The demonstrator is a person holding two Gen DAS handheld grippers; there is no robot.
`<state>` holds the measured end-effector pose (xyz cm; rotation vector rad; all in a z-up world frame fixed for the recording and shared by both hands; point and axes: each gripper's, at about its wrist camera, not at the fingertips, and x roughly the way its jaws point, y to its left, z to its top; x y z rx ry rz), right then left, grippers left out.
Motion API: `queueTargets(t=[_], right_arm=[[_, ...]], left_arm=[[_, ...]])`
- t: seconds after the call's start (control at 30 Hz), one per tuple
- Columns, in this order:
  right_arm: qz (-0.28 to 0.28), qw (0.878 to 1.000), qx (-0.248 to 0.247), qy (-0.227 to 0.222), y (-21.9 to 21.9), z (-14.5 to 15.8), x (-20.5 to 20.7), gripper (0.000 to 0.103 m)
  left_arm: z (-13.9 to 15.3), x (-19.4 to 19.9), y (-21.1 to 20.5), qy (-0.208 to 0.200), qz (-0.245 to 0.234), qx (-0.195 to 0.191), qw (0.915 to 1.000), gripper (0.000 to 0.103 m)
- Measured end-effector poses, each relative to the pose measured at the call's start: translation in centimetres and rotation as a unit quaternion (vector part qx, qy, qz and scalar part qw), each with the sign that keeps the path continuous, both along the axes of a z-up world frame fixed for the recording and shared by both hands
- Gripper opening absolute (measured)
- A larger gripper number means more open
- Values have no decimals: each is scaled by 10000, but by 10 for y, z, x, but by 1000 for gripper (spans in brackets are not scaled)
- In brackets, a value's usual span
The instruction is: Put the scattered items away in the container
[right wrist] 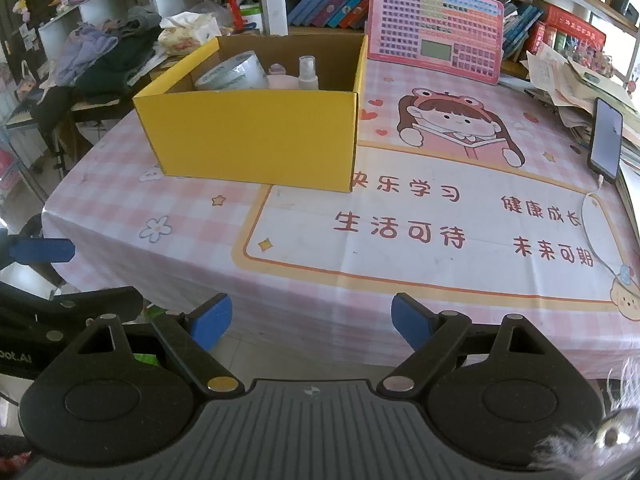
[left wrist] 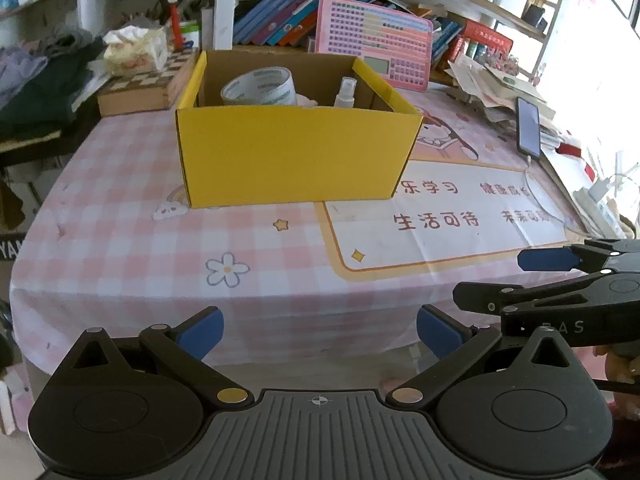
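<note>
A yellow cardboard box stands on the pink checked tablecloth; it also shows in the right wrist view. Inside it are a roll of clear tape, a small clear spray bottle and a pink item. My left gripper is open and empty at the table's near edge. My right gripper is open and empty, also at the near edge, to the right of the left one.
A phone on a white cable lies at the right edge beside stacked papers. A pink keyboard toy leans on books behind the box. A chessboard box, tissues and clothes sit at the back left.
</note>
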<state>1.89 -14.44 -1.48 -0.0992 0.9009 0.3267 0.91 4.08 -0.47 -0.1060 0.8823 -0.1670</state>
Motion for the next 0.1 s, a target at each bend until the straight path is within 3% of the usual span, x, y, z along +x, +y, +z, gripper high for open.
queueTargets(t=[0.1], right_arm=[[11,10000,3,17,-1,-1,1,87]], left_arm=[[-1,1,1,39,39,-40,10000,103]])
